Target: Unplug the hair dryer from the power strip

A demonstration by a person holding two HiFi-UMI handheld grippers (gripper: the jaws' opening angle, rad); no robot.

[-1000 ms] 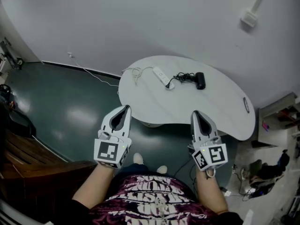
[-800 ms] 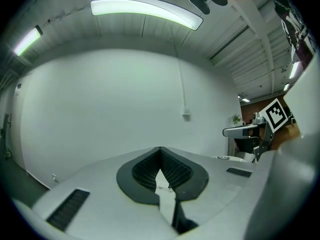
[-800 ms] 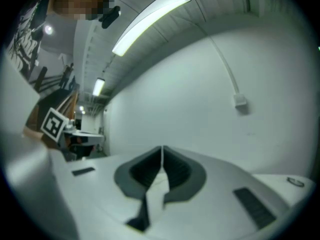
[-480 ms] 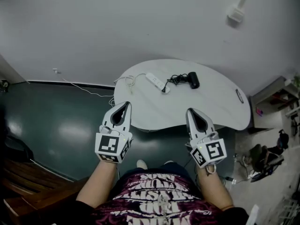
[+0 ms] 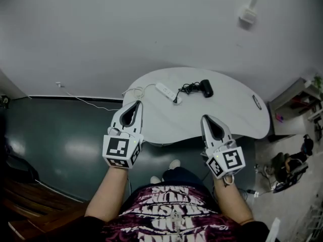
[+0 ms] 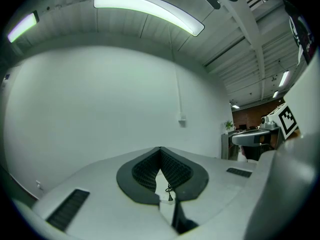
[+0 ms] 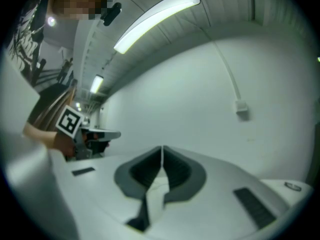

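You held both grippers level in front of you, short of the white oval table [image 5: 237,120]. Your left gripper [image 5: 137,104] was clenched, its jaw tips together with nothing between them. Your right gripper [image 5: 206,119] was clenched and empty too. The black hair dryer [image 5: 206,87] lay on the far part of the table. Its cord [image 5: 189,88] was bunched beside it and ran to the white power strip [image 5: 165,91], well apart from both grippers.

1 table [image 5: 237,112], 1 power strip [image 5: 166,91], 1 hair dryer [image 5: 205,87].
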